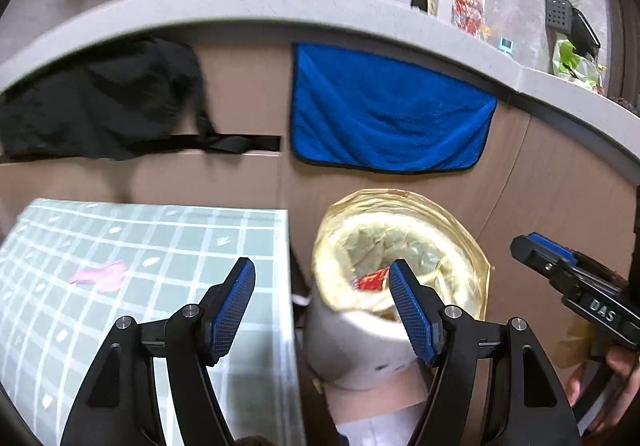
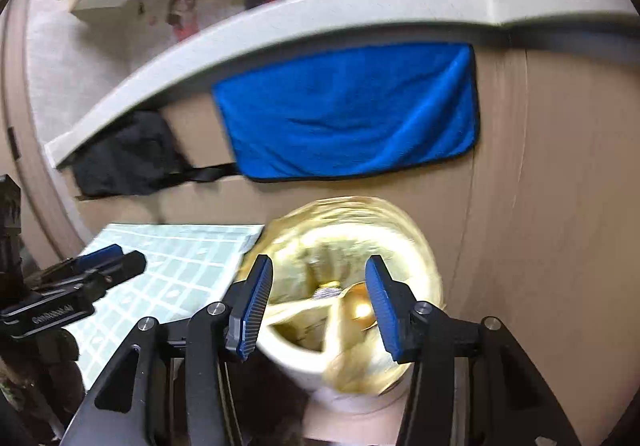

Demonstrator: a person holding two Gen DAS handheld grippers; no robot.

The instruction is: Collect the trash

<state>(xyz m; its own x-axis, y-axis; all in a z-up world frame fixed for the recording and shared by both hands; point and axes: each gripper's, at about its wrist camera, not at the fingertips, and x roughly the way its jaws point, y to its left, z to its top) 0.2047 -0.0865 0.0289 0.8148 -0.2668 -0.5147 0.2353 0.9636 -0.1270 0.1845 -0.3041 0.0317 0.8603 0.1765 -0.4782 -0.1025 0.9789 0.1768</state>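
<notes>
A white trash bin (image 1: 352,350) lined with a yellow bag (image 1: 452,230) stands on the floor beside a table; a red wrapper (image 1: 370,280) lies inside it. My left gripper (image 1: 322,310) is open and empty, above the gap between table and bin. A pink scrap (image 1: 100,276) lies on the checked tablecloth (image 1: 160,246) to the left. In the right wrist view my right gripper (image 2: 320,306) is open and empty over the bin (image 2: 296,362), whose bag (image 2: 352,230) holds a shiny gold object (image 2: 360,308). Each gripper shows in the other's view, the right one (image 1: 560,274) and the left one (image 2: 92,270).
A blue towel (image 1: 388,110) and a black cloth (image 1: 100,102) hang from the grey counter edge (image 1: 280,4) over brown cabinet fronts. Bottles and packets (image 1: 468,6) stand on the counter. The bin stands close to the table's right edge (image 1: 290,286).
</notes>
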